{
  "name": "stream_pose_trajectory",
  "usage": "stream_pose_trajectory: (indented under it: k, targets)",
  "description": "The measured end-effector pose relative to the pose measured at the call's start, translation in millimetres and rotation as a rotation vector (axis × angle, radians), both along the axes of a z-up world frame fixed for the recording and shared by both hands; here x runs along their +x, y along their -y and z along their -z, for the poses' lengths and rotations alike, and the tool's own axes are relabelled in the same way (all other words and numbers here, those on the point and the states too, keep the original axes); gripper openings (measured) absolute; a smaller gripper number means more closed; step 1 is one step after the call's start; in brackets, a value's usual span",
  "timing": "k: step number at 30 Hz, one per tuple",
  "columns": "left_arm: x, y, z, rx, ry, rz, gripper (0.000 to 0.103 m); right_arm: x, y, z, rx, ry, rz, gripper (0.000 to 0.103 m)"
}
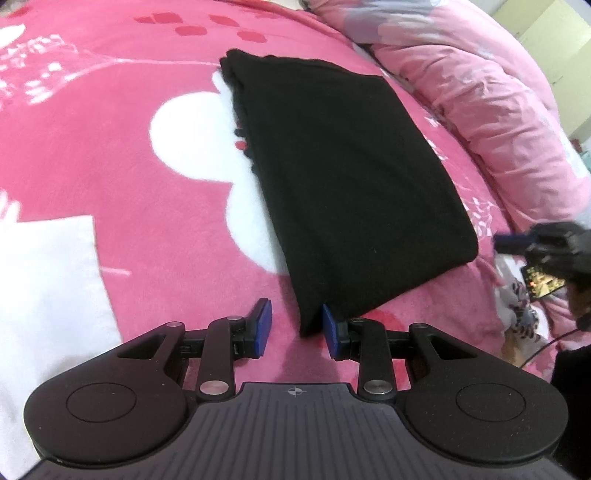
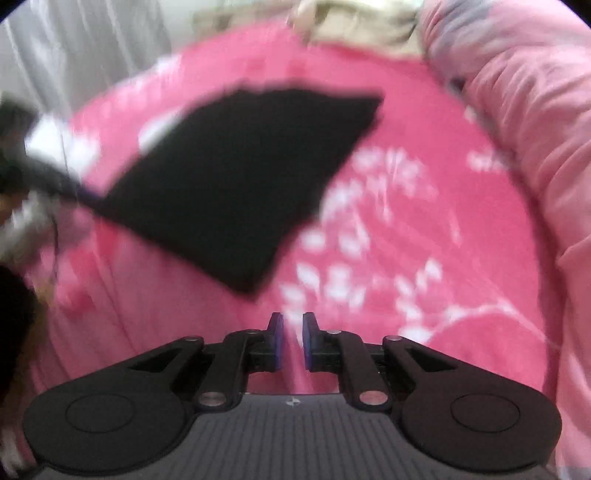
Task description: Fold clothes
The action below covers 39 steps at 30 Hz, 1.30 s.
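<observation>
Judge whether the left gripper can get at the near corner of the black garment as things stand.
Probably yes: the left gripper is open, the black garment has its near corner between the fingers, and nothing lies in the way.

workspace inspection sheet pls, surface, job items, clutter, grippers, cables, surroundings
surface: pink fleece blanket with white and red print, spread over a bed.
job's things: black garment folded into a flat rectangle, lying on the blanket.
clutter: white cloth at the near left; beige fabric at the far edge.
grippers: left gripper open, the garment's near corner between its pads, not clamped; right gripper slightly open, nothing between its pads, short of the garment, its view blurred.
cables: thin dark cable at the right edge in the left wrist view.
surroundings: pink floral quilt bunched along the right side; pale curtain beyond the bed.
</observation>
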<state>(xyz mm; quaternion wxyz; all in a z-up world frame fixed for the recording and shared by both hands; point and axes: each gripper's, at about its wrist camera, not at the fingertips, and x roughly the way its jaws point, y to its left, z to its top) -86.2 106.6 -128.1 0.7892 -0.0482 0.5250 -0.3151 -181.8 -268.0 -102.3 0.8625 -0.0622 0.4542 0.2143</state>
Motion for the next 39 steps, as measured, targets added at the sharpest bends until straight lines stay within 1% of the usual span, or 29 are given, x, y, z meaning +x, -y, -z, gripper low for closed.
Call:
stream_pose_trajectory:
  k: [1,3,4,6,7,9,11,12,13,17,20,23,24,26,27,28,29,31,33,34,37,39]
  targets:
    - [-3,0,-5,0.014,0.015,-0.007,0.031,0,-7,-6,0.026,0.037,-0.019,0.013]
    - [-7,-3,-12,0.001,0.026,-0.031,0.031,3,-23,-13,0.070,0.104,-0.066,0.013]
    - [-8,-4,-15,-0.012,0.030,-0.044,0.031,7,-36,-11,0.068,0.120,-0.099,0.013]
    - [-12,-2,-19,-0.016,0.046,-0.077,0.031,14,-60,1,0.025,0.135,-0.134,0.013]
    - [-14,1,-18,-0.014,0.048,-0.088,0.031,17,-69,8,0.005,0.136,-0.143,0.013]
    - [-19,8,-12,0.012,0.049,-0.089,0.031,18,-77,20,0.001,0.111,-0.127,0.013]
    - [-24,17,-3,0.093,0.063,-0.066,0.031,11,-76,31,-0.021,0.091,-0.114,0.013]
    - [-26,21,2,0.132,0.071,-0.055,0.031,5,-74,34,-0.028,0.098,-0.109,0.013]
    - [-31,21,3,0.136,0.090,-0.054,0.032,-1,-71,34,-0.028,0.105,-0.105,0.013]
    - [-35,17,-1,0.137,0.068,-0.112,0.034,-16,-60,35,-0.022,0.053,-0.043,0.013]
    - [-38,20,-4,0.133,0.067,-0.140,0.039,-22,-53,33,-0.005,0.029,-0.009,0.013]
    - [-42,27,-9,0.127,0.068,-0.151,0.052,-23,-46,23,0.054,0.033,0.022,0.013]
    - [-43,30,-11,0.123,0.067,-0.153,0.058,-21,-43,19,0.080,0.035,0.036,0.014]
    - [-47,33,-15,0.107,0.072,-0.150,0.064,-19,-38,11,0.130,0.049,0.062,0.016]
    - [-49,34,-17,0.108,0.085,-0.147,0.069,-19,-36,7,0.145,0.062,0.072,0.018]
    - [-51,35,-20,0.109,0.097,-0.145,0.073,-18,-35,5,0.154,0.069,0.080,0.019]
    - [-51,34,-21,0.109,0.106,-0.150,0.076,-17,-34,4,0.159,0.072,0.088,0.022]
    - [-52,34,-25,0.109,0.123,-0.161,0.089,-16,-31,3,0.170,0.079,0.104,0.023]
    - [-53,33,-28,0.108,0.140,-0.172,0.095,-14,-28,4,0.178,0.068,0.124,0.025]
    - [-53,32,-30,0.108,0.148,-0.177,0.098,-13,-27,4,0.182,0.062,0.134,0.025]
    - [-54,31,-33,0.113,0.167,-0.190,0.100,-10,-23,6,0.194,0.050,0.162,0.027]
    - [-54,32,-35,0.116,0.174,-0.199,0.102,-10,-22,6,0.198,0.052,0.175,0.032]
